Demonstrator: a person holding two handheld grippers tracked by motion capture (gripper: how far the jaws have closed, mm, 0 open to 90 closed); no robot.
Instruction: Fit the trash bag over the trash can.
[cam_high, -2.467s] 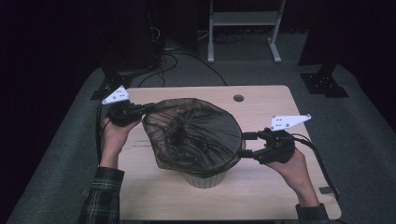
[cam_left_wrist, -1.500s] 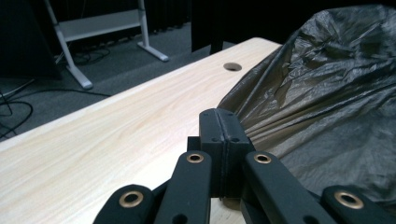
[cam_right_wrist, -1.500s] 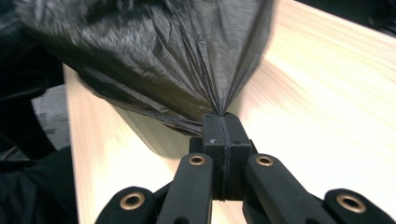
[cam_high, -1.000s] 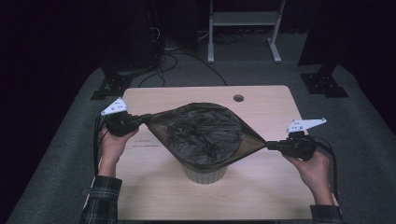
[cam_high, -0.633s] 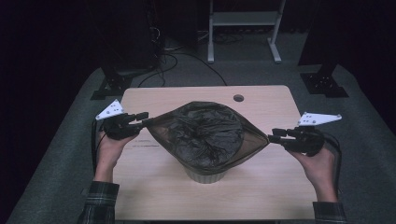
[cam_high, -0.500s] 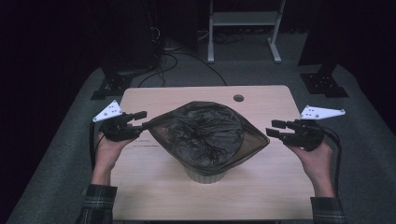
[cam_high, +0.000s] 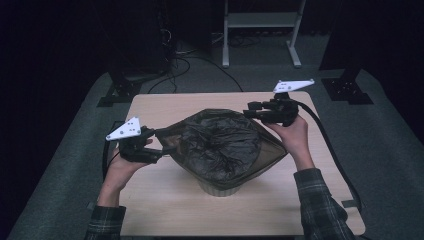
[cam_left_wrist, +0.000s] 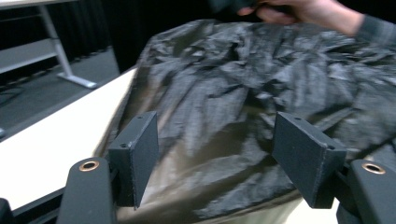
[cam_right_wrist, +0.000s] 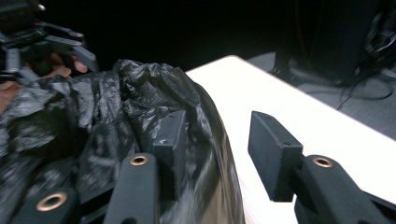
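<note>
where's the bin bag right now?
In the high view the black bin bag sits mid-table, draped over a pale bin, between the left gripper at its left edge and the right gripper at its far right edge.

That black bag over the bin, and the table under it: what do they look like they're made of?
The black bag looks like thin plastic film: it is crinkled all over, glossy on the creases, and its stretched edges turn see-through brown. The table seems to be pale wood or a wood-look laminate, matte and faintly grained; which one I cannot tell.
</note>
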